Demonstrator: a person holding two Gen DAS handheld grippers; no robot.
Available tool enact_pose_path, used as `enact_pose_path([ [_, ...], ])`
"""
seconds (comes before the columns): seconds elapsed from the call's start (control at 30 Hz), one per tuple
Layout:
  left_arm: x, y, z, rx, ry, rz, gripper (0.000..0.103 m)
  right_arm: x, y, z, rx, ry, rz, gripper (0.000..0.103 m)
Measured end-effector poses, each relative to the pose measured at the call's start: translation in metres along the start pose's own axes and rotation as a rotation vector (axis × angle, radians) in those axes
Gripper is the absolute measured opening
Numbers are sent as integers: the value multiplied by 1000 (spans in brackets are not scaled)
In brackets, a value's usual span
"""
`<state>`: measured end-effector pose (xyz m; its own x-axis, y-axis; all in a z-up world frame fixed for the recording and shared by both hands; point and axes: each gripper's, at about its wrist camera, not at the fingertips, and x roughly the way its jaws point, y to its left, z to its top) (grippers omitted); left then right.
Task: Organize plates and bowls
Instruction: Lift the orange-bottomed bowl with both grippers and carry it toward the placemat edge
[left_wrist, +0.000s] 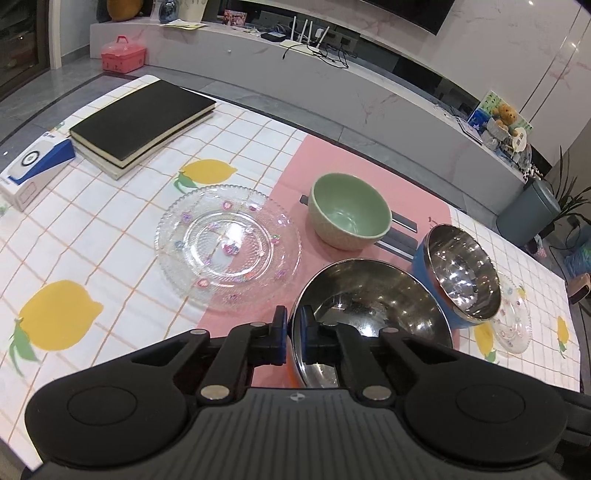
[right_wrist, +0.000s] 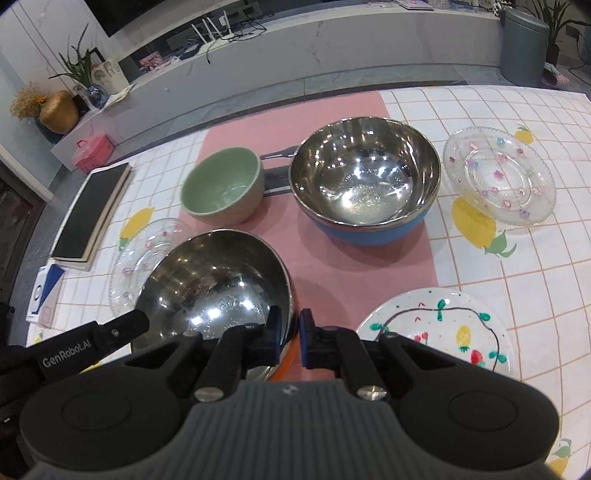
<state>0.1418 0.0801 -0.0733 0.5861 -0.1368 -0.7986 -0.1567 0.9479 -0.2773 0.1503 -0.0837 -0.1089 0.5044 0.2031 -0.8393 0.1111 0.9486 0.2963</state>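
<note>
Left gripper (left_wrist: 293, 334) and right gripper (right_wrist: 294, 341) both pinch the near rim of the orange-bottomed steel bowl (right_wrist: 214, 280), apparently lifted. Advice: keep it level and lower it squarely into the blue steel bowl (right_wrist: 365, 181). Green bowl (right_wrist: 221, 190) and both steel bowls are empty.

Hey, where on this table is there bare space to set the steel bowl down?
Free: the pink mat between the steel bowl, blue bowl and painted plate; also checked cloth between the books and big glass plate. Crowded: around the green bowl.
</note>
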Motion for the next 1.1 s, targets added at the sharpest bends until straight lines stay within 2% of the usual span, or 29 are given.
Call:
enact_pose_path([
  [0.3,-45,13,-17,-25,-24,-10,7,-30,-1,-31,4,42,83,8],
  [0.53,-70,25,-41,-46,-24,-24,6,-53,-1,-60,-12,47,109,8],
  [0.83,-78,42,-70,-54,-4,-13,7,-60,1,-90,-59,81,116,9],
  [1.1,-72,54,-88,-68,35,-11,7,-49,-1,-103,-70,133,100,9],
])
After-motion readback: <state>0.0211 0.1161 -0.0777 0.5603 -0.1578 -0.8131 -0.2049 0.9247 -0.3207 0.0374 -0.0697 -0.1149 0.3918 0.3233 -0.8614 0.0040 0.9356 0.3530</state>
